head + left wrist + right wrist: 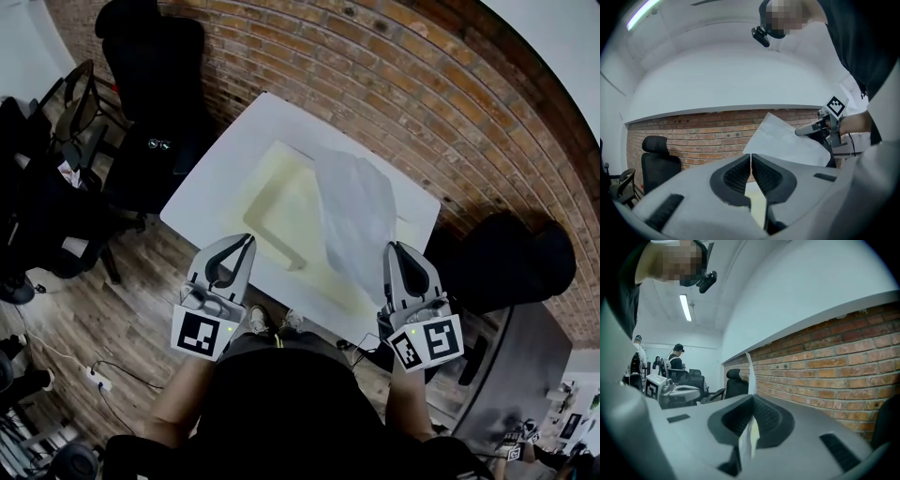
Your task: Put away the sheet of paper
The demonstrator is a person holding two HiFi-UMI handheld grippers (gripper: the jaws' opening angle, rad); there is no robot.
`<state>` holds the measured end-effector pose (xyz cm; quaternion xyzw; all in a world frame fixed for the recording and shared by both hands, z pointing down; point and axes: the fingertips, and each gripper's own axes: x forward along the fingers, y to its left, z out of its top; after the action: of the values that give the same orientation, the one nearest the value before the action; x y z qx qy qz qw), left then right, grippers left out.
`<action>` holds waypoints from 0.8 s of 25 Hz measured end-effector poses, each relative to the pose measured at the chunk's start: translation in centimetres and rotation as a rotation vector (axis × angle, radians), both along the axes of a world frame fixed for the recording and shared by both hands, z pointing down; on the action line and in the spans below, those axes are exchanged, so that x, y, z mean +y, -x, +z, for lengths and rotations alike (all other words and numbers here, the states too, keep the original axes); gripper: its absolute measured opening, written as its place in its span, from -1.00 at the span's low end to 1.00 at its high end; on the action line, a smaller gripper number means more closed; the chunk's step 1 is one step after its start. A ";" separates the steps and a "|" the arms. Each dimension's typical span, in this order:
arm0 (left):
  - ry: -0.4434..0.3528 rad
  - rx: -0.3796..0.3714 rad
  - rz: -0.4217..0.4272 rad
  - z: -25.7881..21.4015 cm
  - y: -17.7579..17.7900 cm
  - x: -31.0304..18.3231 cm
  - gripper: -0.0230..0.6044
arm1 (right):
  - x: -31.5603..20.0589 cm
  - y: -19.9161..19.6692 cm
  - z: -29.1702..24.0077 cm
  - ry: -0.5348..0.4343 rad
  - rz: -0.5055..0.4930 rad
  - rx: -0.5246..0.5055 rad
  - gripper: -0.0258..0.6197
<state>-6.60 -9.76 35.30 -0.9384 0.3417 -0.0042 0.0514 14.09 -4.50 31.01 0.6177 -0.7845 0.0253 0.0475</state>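
Sheet of paper [356,211] is up over the tabletop [225,159], right claw [397,249] clamped on its near edge. Left claw [247,240] closed, empty. Light, floppy, creases easily, so likely best pinched at the edge margin, second grip opposite.

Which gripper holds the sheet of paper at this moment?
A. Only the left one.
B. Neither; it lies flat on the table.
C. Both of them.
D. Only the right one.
D: the right gripper is shut on the sheet of paper, while the left gripper is shut on nothing, apart from the sheet.
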 end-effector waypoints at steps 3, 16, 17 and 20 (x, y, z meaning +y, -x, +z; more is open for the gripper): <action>0.018 -0.035 -0.003 0.4 -0.5 -0.2 -0.83 | -0.8 -0.9 1.0 0.014 0.005 -0.029 -0.87; 0.048 -0.071 0.018 1.8 -2.8 -1.4 -0.83 | -2.4 -6.4 13.1 0.217 0.153 -0.100 -0.87; 0.048 -0.072 0.017 1.9 -2.8 -1.4 -0.83 | -2.5 -6.9 14.2 0.239 0.168 -0.103 -0.87; 0.050 -0.077 0.010 2.0 -2.7 -1.6 -0.83 | -2.5 -8.2 17.0 0.290 0.213 -0.107 -0.87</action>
<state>-3.93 -11.40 37.27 -0.9403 0.3345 -0.0483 0.0411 22.30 -6.95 48.03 0.6818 -0.7042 0.1758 0.0915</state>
